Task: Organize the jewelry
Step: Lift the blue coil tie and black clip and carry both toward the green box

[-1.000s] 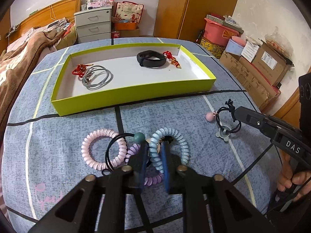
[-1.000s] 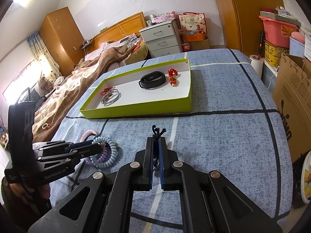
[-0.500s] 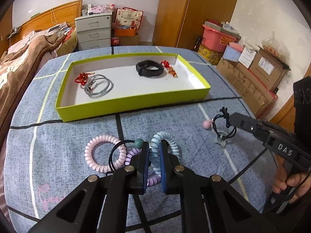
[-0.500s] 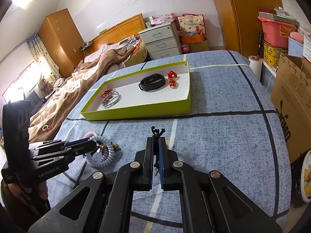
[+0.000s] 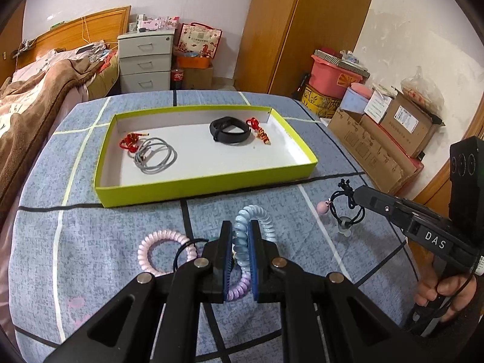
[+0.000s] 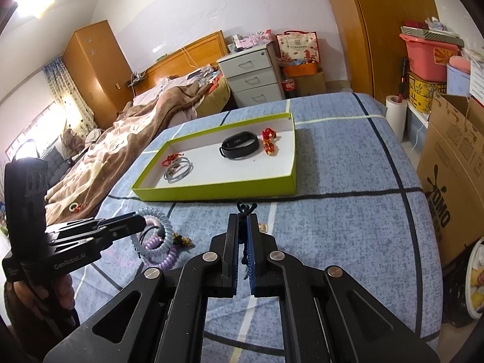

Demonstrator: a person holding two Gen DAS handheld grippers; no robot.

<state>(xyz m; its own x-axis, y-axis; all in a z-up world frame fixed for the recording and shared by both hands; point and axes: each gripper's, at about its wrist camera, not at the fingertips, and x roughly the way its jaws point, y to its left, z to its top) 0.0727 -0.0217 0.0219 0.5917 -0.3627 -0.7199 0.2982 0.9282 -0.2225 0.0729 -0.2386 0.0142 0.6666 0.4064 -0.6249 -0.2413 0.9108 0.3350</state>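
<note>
My left gripper (image 5: 240, 226) is shut on a light-blue coil hair tie (image 5: 266, 220), held just above the blue bedspread. A purple coil tie (image 5: 239, 290) hangs below the pads, linked with it. A pink coil tie (image 5: 165, 251) and a thin black loop (image 5: 184, 249) lie on the cloth to the left. My right gripper (image 6: 242, 217) is shut on a black elastic hair tie (image 6: 246, 207); the left wrist view shows its pink bead (image 5: 322, 207) and clear charm (image 5: 345, 230) dangling. The yellow-green tray (image 5: 205, 183) lies beyond both grippers.
The tray holds a black wristband (image 5: 230, 130), a red-and-gold charm (image 5: 261, 131), a red knot (image 5: 130, 143) and grey elastic loops (image 5: 155, 154). A brown blanket (image 6: 127, 151) covers the bed to the left. Cardboard boxes (image 5: 384, 145) stand past the right edge.
My left gripper has closed on the blue coil tie and raised it off the cloth, the purple coil coming up with it. The right gripper has stayed put with its black tie.
</note>
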